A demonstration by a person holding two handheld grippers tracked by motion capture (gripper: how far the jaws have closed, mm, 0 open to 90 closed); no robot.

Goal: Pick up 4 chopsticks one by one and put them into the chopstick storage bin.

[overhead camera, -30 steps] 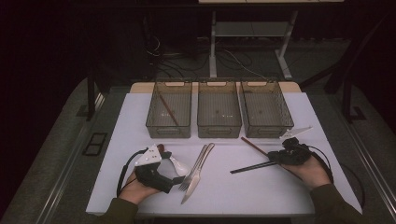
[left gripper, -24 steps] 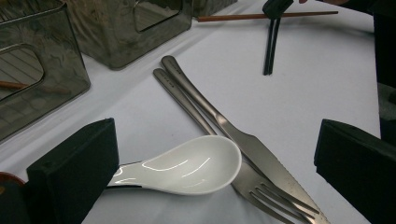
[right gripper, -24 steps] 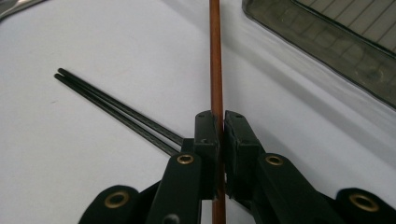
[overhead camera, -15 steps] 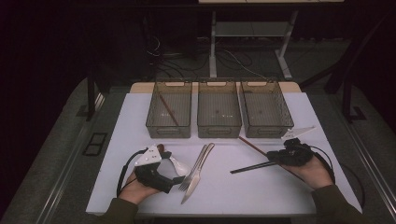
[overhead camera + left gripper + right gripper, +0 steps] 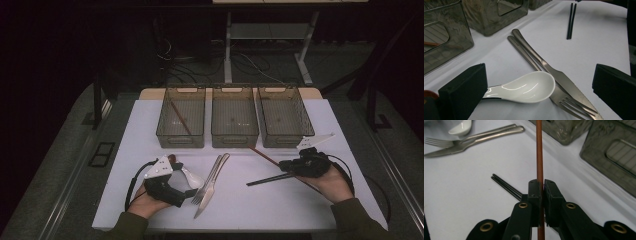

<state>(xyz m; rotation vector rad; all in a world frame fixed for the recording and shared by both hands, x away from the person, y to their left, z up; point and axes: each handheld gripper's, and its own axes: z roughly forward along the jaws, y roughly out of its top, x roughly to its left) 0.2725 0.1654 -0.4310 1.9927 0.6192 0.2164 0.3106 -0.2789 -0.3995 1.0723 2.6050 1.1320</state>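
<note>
Fingers of the right gripper [image 5: 541,185] are clamped on a brown chopstick [image 5: 539,150], pads pressed on both sides of the thin stick, which runs straight up between them toward 12 o'clock in the right gripper view. In the high view the right gripper [image 5: 287,165] sits at approx 4 o'clock on the white table [image 5: 330,125], and the brown chopstick [image 5: 261,154] slants from it up toward 10 o'clock, its far tip near the front of the right-hand bin [image 5: 285,117]. Just below, 2 black chopsticks [image 5: 267,179] lie on the table, pointing toward 8 o'clock; whether they touch the gripper can't be told.

Left gripper [image 5: 182,192] at approx 7 o'clock, fingers wide apart, nothing pinched. In the left gripper view a white spoon [image 5: 524,87] lies between the 2 pads, handle by the left pad [image 5: 464,90], bowl resting against the fork [image 5: 564,96] & knife [image 5: 559,75]. Those 2 lie side by side, handles toward 11 o'clock.

3 smoky clear bins stand in a row at 12 o'clock: left bin [image 5: 181,132] w/ 1 brown stick inside, middle bin [image 5: 234,131], right-hand bin.
</note>
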